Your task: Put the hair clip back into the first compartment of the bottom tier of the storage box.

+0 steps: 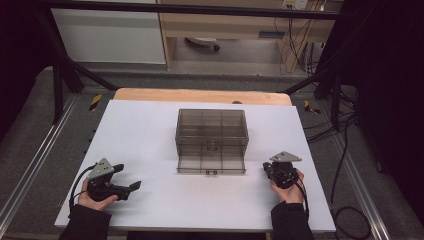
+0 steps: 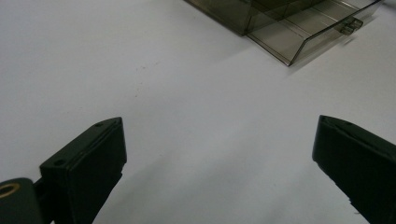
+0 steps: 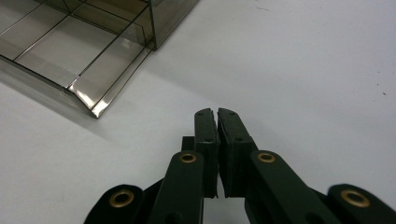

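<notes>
A smoky see-through drawer box (image 1: 211, 127) stands in the middle of the white table top (image 1: 145, 130). Its bottom drawer (image 1: 211, 164) is pulled out toward me, and its compartments look empty. My left gripper (image 1: 128, 176) rests at the near left, held by a hand, with its jaws wide open and nothing between them (image 2: 219, 121). The drawer (image 2: 303, 32) lies ahead of it to the right. At the near right my right gripper (image 1: 266, 166) is shut with nothing in it (image 3: 217, 112), just off the drawer's corner (image 3: 93, 100).
The table's wooden edge (image 1: 200, 95) shows past the white sheet. Black frame bars (image 1: 60, 75) stand at the far corners and cables (image 1: 345, 165) trail on the floor to the right. Bare white surface lies on both sides of the box.
</notes>
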The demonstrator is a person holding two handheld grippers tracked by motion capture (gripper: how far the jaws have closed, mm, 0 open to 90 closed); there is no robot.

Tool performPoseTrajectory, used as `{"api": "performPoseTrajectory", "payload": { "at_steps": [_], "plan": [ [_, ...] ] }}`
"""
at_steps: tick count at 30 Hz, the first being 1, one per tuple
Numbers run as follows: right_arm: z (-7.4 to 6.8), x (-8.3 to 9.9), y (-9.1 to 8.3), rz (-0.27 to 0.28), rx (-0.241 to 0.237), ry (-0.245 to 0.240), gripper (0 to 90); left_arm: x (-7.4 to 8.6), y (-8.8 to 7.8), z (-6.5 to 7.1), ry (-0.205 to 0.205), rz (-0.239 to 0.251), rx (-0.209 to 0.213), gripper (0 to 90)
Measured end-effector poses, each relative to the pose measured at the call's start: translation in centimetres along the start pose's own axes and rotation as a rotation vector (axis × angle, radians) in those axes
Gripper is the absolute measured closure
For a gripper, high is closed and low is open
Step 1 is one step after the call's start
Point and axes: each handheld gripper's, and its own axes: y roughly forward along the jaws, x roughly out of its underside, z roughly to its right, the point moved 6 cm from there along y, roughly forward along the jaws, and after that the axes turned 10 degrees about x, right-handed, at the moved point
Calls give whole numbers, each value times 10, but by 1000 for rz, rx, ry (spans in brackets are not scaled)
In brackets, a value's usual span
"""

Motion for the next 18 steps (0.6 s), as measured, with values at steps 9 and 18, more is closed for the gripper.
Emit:
{"api": "performPoseTrajectory", "payload": {
  "at_steps": [9,18],
  "plan": [
    [2,-1,-1,8,10,2,880,0,0,0,0,0,0,21],
    [4,-1,-2,11,17,5,885,0,0,0,1,-1,0,21]
  ]
}}
